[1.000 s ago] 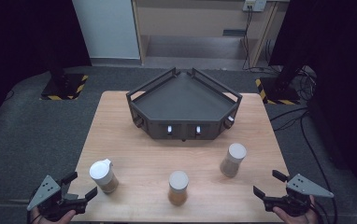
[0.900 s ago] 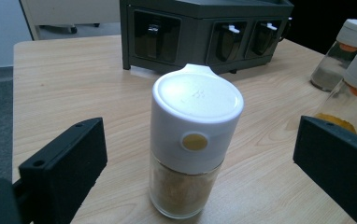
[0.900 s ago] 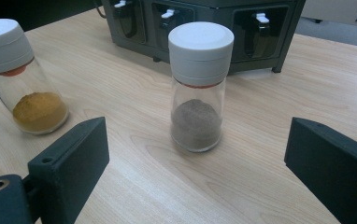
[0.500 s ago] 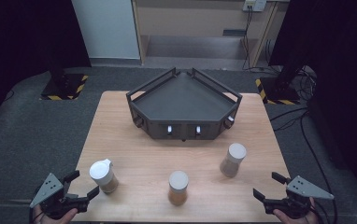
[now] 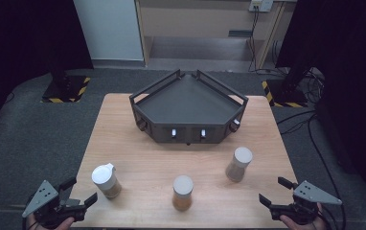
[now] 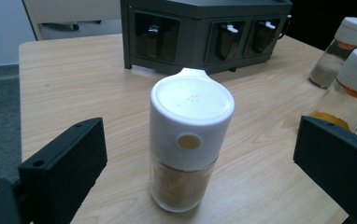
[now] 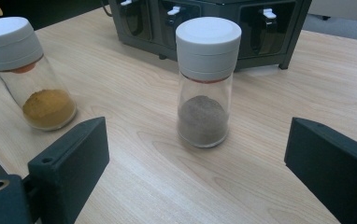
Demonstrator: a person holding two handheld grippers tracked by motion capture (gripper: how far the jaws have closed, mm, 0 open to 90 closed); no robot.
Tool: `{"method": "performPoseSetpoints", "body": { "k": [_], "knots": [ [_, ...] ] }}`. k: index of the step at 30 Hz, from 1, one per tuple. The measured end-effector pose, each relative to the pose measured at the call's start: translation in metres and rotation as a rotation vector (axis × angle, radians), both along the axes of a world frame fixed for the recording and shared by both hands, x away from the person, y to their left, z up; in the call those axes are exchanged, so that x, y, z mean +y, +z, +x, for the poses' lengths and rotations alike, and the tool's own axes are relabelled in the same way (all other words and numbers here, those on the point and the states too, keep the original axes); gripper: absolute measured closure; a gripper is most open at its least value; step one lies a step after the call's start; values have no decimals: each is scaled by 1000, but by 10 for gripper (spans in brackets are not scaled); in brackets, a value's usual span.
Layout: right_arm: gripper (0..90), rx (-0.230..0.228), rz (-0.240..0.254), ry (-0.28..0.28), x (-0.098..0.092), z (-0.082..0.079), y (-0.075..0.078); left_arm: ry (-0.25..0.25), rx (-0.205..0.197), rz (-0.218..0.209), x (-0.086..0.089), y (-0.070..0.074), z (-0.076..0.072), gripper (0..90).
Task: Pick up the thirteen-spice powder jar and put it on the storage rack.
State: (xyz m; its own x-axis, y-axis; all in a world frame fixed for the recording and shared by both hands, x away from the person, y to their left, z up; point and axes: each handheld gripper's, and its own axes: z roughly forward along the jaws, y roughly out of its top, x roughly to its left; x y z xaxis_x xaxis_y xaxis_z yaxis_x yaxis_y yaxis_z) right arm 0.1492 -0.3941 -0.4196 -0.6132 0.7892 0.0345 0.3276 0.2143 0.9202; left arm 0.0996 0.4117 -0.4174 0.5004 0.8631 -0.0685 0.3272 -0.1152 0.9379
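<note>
At the near edge of the bench (image 5: pixel 123 120) we see both hands low at the corners, each holding its tool level and aimed forward over the wood: the left gripper (image 5: pixel 79 191) at the near left corner, the right gripper (image 5: pixel 274 190) at the near right, both with fingers spread wide and holding nothing. Just ahead of the left gripper stands the flip-cap jar (image 5: pixel 106 180), upright, long axis vertical; the left gripper view puts it between the parted fingers (image 6: pixel 64 163) without touching them, and reveals what the high view cannot: a round tan dot on the front of its white cap and a small tab pointing away toward the rack. The middle jar (image 5: pixel 182 192) stands upright near the front edge, holding orange powder, as the right gripper view shows. The right jar (image 5: pixel 238 164) stands a little farther back, upright, with grey powder, framed between the right fingers (image 7: pixel 69 158) but apart from them. Beyond all three sits the dark angular rack (image 5: pixel 189 108), its front slots facing us.
</note>
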Motion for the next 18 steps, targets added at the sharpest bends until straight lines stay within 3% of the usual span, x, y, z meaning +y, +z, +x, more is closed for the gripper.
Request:
{"method": "performPoseSetpoints", "body": {
  "k": [2, 5, 8, 18],
  "knots": [
    [72, -1, 3, 0, -1, 0, 0, 5, 12, 31, -1, 4, -2, 20],
    [72, 5, 2, -1, 0, 1, 0, -13, 26, 25, 2, 9, -2, 18],
    [72, 3, -6, 0, 1, 1, 0, -21, 30, 62, 2, 20, -1, 18],
    [74, 7, 2, 9, -1, 2, 0, -44, 47, 98, 5, 56, 7, 19]
  ]
}}
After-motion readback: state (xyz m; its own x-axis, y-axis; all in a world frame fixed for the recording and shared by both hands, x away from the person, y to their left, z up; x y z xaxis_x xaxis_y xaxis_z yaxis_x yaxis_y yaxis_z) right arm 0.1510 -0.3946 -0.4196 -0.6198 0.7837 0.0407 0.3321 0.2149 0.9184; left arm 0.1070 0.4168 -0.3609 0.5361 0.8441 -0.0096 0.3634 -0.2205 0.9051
